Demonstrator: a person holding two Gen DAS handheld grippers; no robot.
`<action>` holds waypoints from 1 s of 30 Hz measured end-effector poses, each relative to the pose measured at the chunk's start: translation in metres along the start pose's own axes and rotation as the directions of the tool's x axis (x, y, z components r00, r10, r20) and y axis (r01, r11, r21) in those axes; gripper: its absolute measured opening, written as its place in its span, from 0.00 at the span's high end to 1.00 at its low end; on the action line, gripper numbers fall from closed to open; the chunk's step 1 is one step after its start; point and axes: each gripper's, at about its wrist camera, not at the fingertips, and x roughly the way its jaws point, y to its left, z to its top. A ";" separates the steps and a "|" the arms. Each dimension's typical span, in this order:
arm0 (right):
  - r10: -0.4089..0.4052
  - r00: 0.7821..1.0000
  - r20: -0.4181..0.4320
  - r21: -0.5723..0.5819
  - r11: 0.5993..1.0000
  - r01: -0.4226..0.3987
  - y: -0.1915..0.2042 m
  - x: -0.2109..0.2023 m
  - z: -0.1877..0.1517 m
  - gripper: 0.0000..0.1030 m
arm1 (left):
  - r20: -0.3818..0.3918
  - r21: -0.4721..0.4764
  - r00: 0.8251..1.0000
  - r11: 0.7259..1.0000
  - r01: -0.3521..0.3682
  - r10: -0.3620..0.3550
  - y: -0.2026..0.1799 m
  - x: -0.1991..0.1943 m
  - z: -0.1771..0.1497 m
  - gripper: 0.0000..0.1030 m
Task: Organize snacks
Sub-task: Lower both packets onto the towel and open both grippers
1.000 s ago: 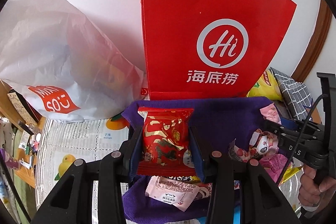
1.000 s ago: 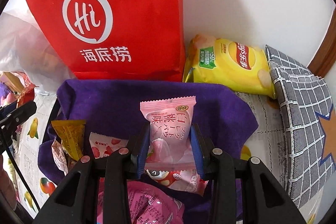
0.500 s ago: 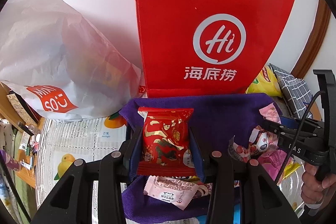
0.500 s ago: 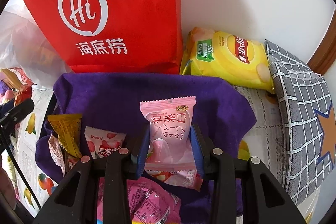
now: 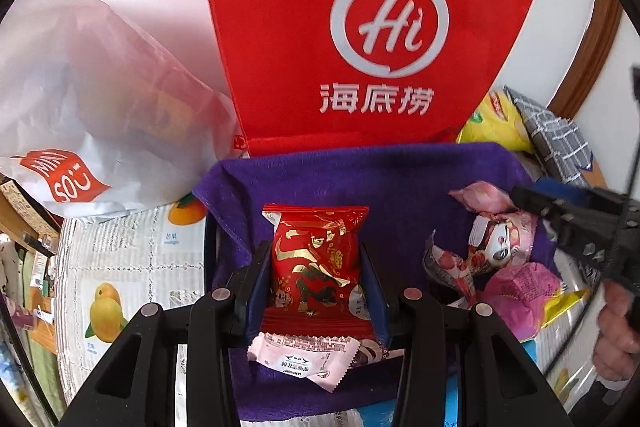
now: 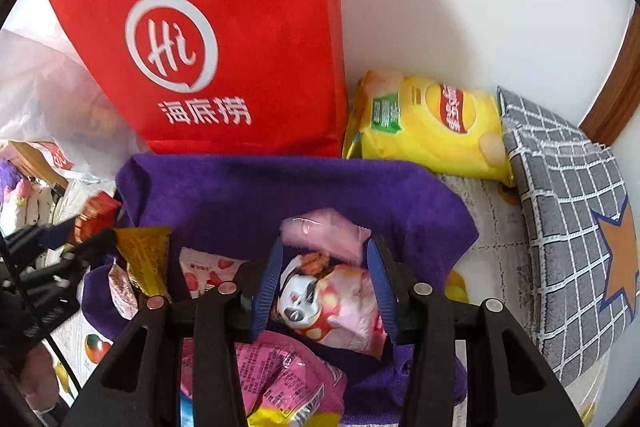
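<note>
My left gripper (image 5: 316, 267) is shut on a red and gold snack packet (image 5: 316, 251), held upright over a purple cloth (image 5: 360, 179). My right gripper (image 6: 324, 247) has its jaws opening. The pale pink packet (image 6: 324, 231) lies tipped on the purple cloth (image 6: 240, 195) just past the fingertips, and the pads no longer press it. Between the right fingers (image 6: 268, 279) a panda-print packet (image 6: 328, 299) shows, lying on the cloth. The left wrist view has the right gripper (image 5: 560, 215) at the right edge beside the fallen pink packet (image 5: 476, 195).
A tall red bag (image 5: 360, 27) stands behind the cloth, with a white plastic bag (image 5: 80, 87) to its left. A yellow crisp bag (image 6: 432, 123) and a grey checked cushion (image 6: 568, 207) lie to the right. Several small packets (image 6: 144, 259) crowd the cloth's near side.
The right jaws have widened and the pink packet has dropped out, tipping forward onto the cloth. The left gripper has sunk slightly with the red packet still in it.
</note>
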 end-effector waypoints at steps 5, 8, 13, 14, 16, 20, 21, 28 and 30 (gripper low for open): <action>0.007 1.000 0.030 -0.009 1.000 -0.006 0.002 -0.013 0.002 0.57 | -0.032 0.025 0.999 1.000 -0.010 0.011 -0.008 0.008 -0.004 0.60; 0.037 0.998 0.043 -0.004 0.999 -0.037 0.003 -0.018 0.002 0.56 | -0.036 0.039 0.999 0.999 -0.023 0.024 -0.011 0.009 -0.006 0.60; 0.047 0.997 0.056 0.006 0.999 -0.048 0.000 -0.023 0.003 0.56 | -0.044 0.044 0.999 0.999 -0.021 0.023 -0.013 0.010 -0.007 0.59; 0.048 0.997 0.057 0.007 0.999 -0.048 0.001 -0.022 0.003 0.56 | -0.046 0.045 0.999 0.999 -0.022 0.024 -0.013 0.010 -0.007 0.59; 0.047 0.997 0.059 0.011 0.999 -0.048 0.000 -0.023 0.003 0.56 | -0.050 0.046 0.998 0.999 -0.024 0.026 -0.013 0.011 -0.006 0.59; 0.035 0.997 0.062 0.007 0.999 -0.036 0.000 -0.024 0.003 0.56 | -0.049 0.046 0.998 0.999 -0.027 0.029 -0.014 0.012 -0.006 0.59; 0.029 0.998 0.063 0.007 1.000 -0.030 0.000 -0.024 0.003 0.56 | -0.048 0.047 0.998 0.999 -0.025 0.028 -0.015 0.012 -0.006 0.59; 0.052 0.994 0.096 0.020 0.998 -0.054 -0.001 -0.030 0.004 0.56 | 0.008 0.052 1.000 0.999 0.011 -0.011 -0.018 -0.003 -0.004 0.49; 0.055 0.992 0.115 0.023 0.998 -0.058 -0.001 -0.035 0.004 0.56 | 0.029 0.047 0.999 0.999 0.025 -0.027 -0.017 -0.010 -0.003 0.47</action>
